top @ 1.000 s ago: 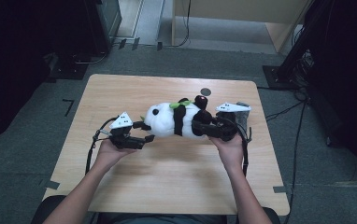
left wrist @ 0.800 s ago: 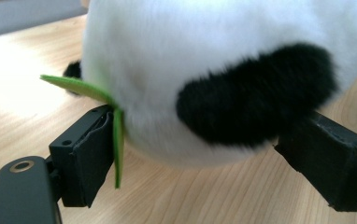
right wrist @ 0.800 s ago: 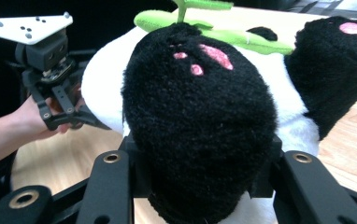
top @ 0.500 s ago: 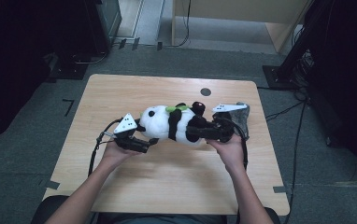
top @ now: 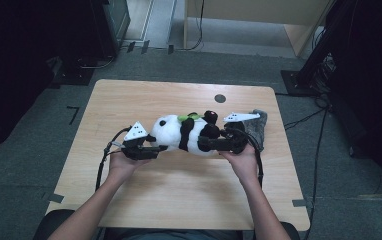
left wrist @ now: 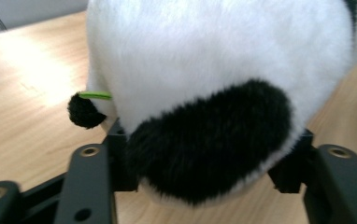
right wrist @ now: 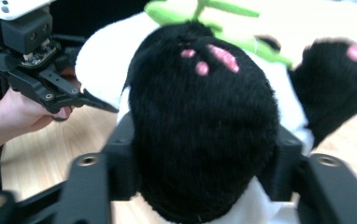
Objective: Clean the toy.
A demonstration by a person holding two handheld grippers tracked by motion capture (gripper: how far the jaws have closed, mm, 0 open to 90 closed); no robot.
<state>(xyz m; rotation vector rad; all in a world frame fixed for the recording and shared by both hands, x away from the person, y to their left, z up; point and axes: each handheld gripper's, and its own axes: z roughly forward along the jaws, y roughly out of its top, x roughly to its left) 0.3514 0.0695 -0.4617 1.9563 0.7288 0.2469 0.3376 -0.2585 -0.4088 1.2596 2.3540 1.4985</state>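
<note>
Panda (top: 184, 134) on wooden table (top: 129, 100) (grey floor (top: 39, 150), seemingly carpet)

A black-and-white plush panda toy (top: 186, 135) with a small green leaf on it lies on its side near the middle of a light wooden table (top: 129, 100) with rounded corners. The left gripper (top: 151, 148), black with a grey three-cornered plate on top, meets the panda's white head end; its jaws have just been closing there. The right gripper (top: 206, 143) is at the panda's black leg end, its jaws just opening wider. A grey cloth (top: 257, 127) lies just behind the right gripper. A small dark round hole (top: 220, 98) sits farther back on the table.
</note>
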